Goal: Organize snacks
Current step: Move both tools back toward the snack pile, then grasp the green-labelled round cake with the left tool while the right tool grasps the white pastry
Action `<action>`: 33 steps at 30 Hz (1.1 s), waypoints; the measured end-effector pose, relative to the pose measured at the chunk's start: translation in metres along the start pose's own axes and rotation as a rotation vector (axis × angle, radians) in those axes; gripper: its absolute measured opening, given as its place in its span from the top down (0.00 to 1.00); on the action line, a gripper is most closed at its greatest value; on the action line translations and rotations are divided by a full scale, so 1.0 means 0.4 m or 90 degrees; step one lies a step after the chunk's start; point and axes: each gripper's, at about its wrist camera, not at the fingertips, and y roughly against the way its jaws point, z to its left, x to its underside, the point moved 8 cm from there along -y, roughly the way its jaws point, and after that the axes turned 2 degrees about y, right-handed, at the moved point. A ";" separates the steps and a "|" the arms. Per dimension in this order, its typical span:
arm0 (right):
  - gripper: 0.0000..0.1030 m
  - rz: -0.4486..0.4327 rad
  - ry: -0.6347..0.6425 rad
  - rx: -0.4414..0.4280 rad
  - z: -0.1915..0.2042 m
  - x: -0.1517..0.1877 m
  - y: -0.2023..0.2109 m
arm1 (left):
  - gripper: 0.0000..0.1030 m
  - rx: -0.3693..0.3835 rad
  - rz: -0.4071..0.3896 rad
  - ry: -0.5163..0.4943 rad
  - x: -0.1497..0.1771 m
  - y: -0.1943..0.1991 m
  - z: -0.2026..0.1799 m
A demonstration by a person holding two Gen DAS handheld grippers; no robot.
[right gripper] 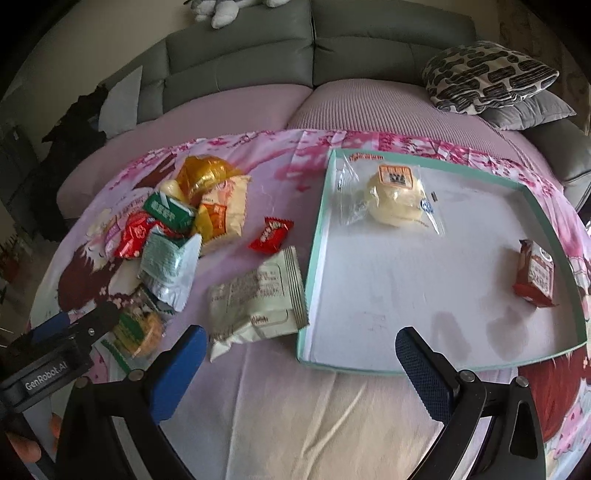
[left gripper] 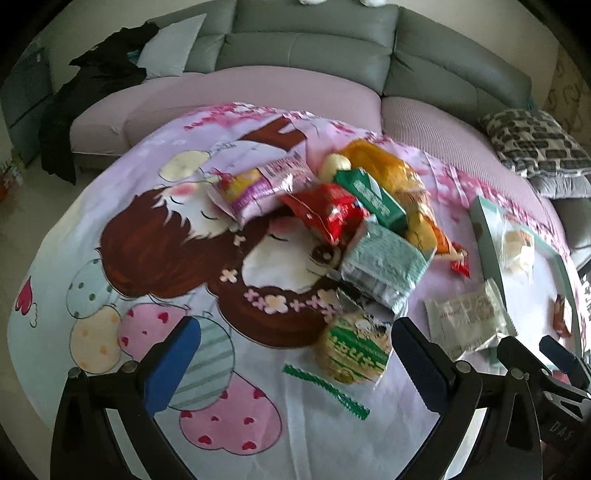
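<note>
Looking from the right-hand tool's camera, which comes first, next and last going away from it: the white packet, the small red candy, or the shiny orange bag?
From the right tool:
1. White packet, just ahead to the left, beside the tray.
2. Small red candy, farther back, alone on the cloth.
3. Shiny orange bag, at the far end of the snack pile.

A living room in a home is shown. A large grey corner sofa (right gripper: 314,55) with pink seat covers is seen behind, with a patterned cushion (right gripper: 487,74) and a plain pale pillow (left gripper: 173,48) placed on it. Dark clothes (left gripper: 99,74) are left over one end. A soft toy (right gripper: 221,11) is seen on the backrest. In front, a cartoon-printed cloth (left gripper: 155,236) is spread.
</note>
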 end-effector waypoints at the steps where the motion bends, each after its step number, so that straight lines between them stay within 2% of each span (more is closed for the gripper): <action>1: 0.00 0.004 -0.001 -0.002 0.002 0.003 -0.002 | 0.00 0.000 0.004 -0.004 0.001 -0.004 -0.002; 6: 0.00 0.005 -0.009 0.000 -0.011 0.004 0.001 | 0.01 0.004 0.020 -0.029 0.012 -0.023 -0.029; 8: 0.00 0.008 -0.012 0.003 -0.016 0.004 -0.001 | 0.04 0.004 0.024 -0.037 0.012 -0.031 -0.037; 11: 0.00 0.011 -0.016 0.006 -0.026 0.004 -0.002 | 0.15 0.001 0.038 -0.045 0.019 -0.048 -0.045; 17: 0.00 0.017 -0.027 0.005 -0.035 0.007 -0.010 | 0.19 0.013 0.045 -0.060 0.026 -0.060 -0.067; 20: 0.00 0.017 -0.026 0.003 -0.032 0.008 -0.010 | 0.26 0.027 0.051 -0.066 0.030 -0.064 -0.081; 22: 0.00 0.015 -0.025 0.002 -0.030 0.007 -0.010 | 0.38 0.030 0.057 -0.072 0.033 -0.071 -0.088; 26: 0.00 0.010 -0.015 -0.003 -0.018 0.002 -0.011 | 0.45 0.023 0.068 -0.085 0.046 -0.081 -0.094; 31: 0.03 -0.015 0.019 -0.024 0.022 -0.016 0.000 | 0.47 0.034 0.065 -0.063 0.040 -0.082 -0.080; 33: 0.03 -0.022 0.032 -0.032 0.041 -0.022 0.001 | 0.47 0.023 0.062 -0.047 0.037 -0.082 -0.065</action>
